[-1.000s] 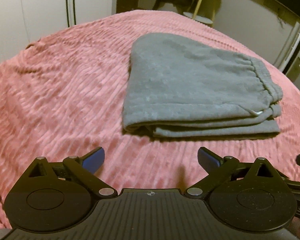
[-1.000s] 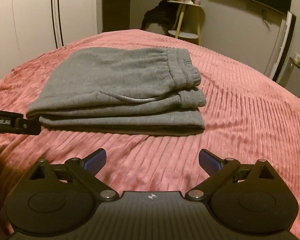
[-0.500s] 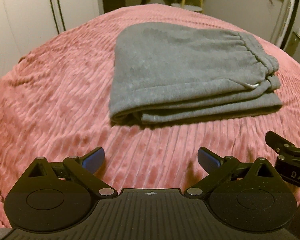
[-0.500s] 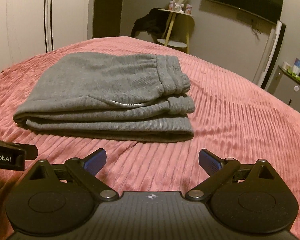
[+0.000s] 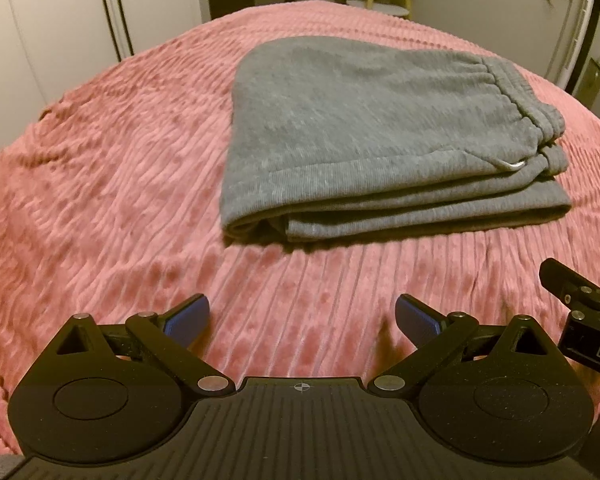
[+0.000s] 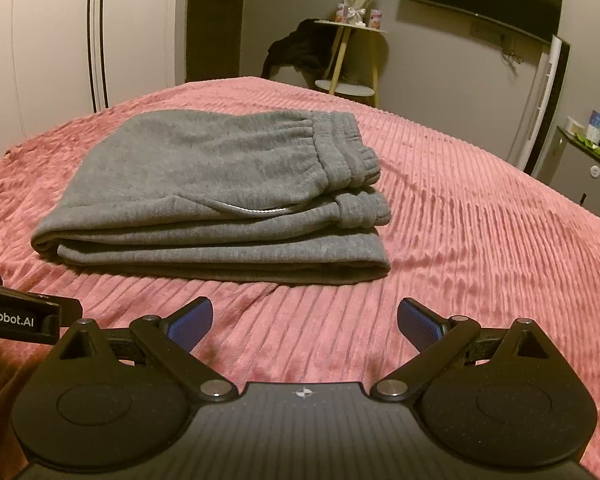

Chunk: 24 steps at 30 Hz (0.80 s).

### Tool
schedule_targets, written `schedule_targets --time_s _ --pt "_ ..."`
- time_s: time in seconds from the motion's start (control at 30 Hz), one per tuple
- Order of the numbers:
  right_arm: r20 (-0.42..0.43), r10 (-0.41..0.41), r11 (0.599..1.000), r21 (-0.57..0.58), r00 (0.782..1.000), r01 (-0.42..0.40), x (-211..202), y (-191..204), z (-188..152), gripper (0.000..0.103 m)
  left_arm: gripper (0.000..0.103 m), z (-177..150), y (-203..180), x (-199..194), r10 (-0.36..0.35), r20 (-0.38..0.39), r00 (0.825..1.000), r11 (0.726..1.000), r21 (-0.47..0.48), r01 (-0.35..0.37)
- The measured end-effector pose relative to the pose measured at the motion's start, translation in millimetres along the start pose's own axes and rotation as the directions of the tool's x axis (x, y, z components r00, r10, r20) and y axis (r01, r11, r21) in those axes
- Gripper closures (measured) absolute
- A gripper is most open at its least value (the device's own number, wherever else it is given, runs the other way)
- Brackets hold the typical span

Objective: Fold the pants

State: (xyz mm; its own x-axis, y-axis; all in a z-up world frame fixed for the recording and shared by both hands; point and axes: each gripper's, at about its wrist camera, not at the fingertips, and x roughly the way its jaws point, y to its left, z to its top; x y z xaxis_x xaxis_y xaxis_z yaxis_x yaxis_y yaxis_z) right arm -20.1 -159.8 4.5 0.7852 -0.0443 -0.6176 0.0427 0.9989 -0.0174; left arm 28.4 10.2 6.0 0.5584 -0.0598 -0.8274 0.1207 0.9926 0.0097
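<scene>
Well, the grey fleece sweatpants (image 5: 380,136) lie stacked in a neat bundle on the ribbed pink bedspread (image 5: 100,184), left gripper (image 5: 302,316) and right gripper (image 6: 305,318) both spread wide and empty (folding looks finished), so only tidying remains.

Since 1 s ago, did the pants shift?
No. The pants lie in the same spot on the bedspread, same fold; only the camera view changed.
</scene>
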Motion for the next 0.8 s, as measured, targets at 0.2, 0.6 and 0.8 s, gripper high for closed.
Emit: schedule_targets --time_s 0.2,0.6,0.8 --pt "-0.003 0.001 1.0 0.013 1.0 -0.001 -0.1 -1.2 -0.4 0.004 0.001 0.1 -0.2 -0.2 -0.002 -0.003 1.0 1.0 0.002 0.002" --pt "-0.001 0.006 1.0 0.03 1.0 -0.006 -0.6 -3.1 -0.9 0.004 0.001 -1.0 -0.8 1.0 -0.006 -0.011 1.0 1.0 0.004 0.006" --pt "-0.001 0.007 1.0 0.03 1.0 -0.007 -0.8 -3.1 -1.0 0.004 0.001 -1.1 -0.6 1.9 -0.007 -0.014 1.0 1.0 0.004 0.007"
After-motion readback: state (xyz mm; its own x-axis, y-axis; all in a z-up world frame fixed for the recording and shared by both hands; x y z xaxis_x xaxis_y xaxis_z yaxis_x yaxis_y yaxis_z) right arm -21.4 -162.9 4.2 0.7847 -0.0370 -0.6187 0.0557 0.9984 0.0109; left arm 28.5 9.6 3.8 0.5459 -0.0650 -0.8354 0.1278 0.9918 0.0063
